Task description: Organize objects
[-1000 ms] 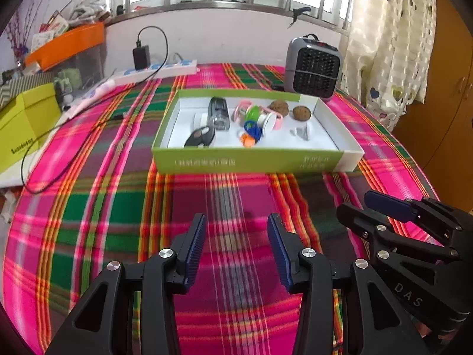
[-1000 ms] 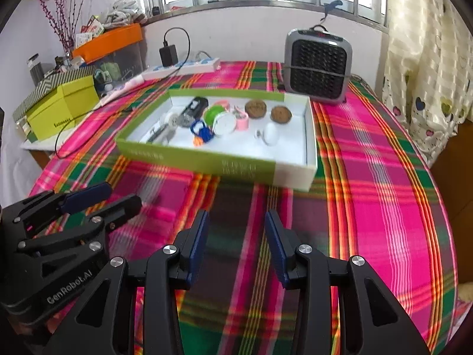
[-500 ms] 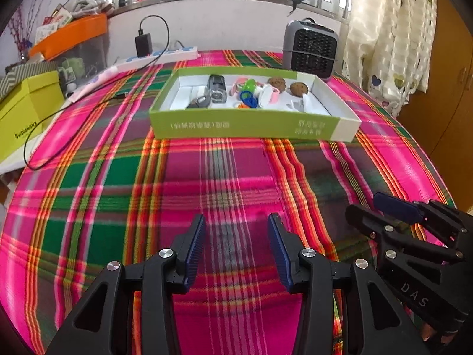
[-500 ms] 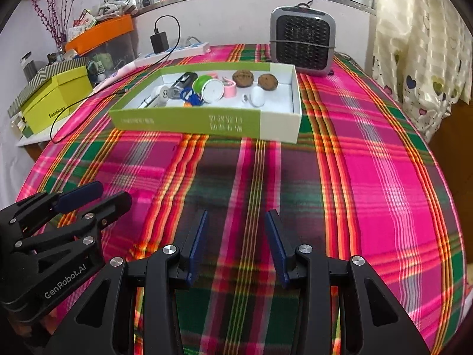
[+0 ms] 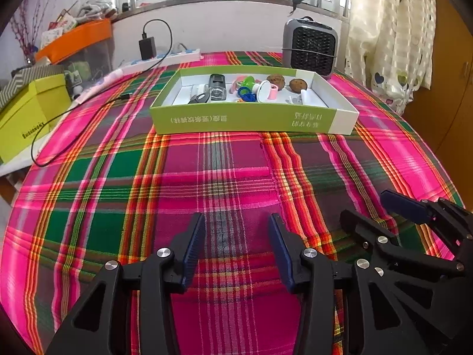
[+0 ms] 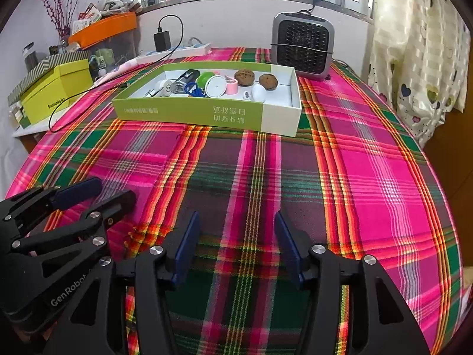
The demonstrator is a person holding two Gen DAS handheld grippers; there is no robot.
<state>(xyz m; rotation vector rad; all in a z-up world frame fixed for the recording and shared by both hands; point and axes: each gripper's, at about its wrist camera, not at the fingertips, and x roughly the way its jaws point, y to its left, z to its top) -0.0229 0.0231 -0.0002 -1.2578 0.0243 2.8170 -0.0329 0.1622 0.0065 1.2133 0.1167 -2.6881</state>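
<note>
A green and white shallow box point(image 5: 248, 119) point(image 6: 207, 114) sits at the far middle of the plaid table. It holds several small items: a black device point(image 5: 217, 87), a blue ring point(image 5: 246, 93), a white and pink tape roll point(image 6: 217, 86), two brown balls point(image 6: 244, 77) and a white egg-shaped piece point(image 6: 258, 92). My left gripper point(image 5: 236, 247) is open and empty, low over the cloth near the front. My right gripper point(image 6: 236, 244) is open and empty beside it; it shows in the left view point(image 5: 393, 216).
A grey heater point(image 5: 309, 46) stands behind the box. A white power strip point(image 5: 165, 57) with a black charger and cable lies back left. A yellow-green box point(image 5: 26, 112) and an orange-lidded bin point(image 5: 78, 40) stand at the left. A curtain point(image 5: 393, 29) hangs right.
Both grippers have pulled back from the box toward the table's front edge; the box now looks farther away. Both stay open and empty.
</note>
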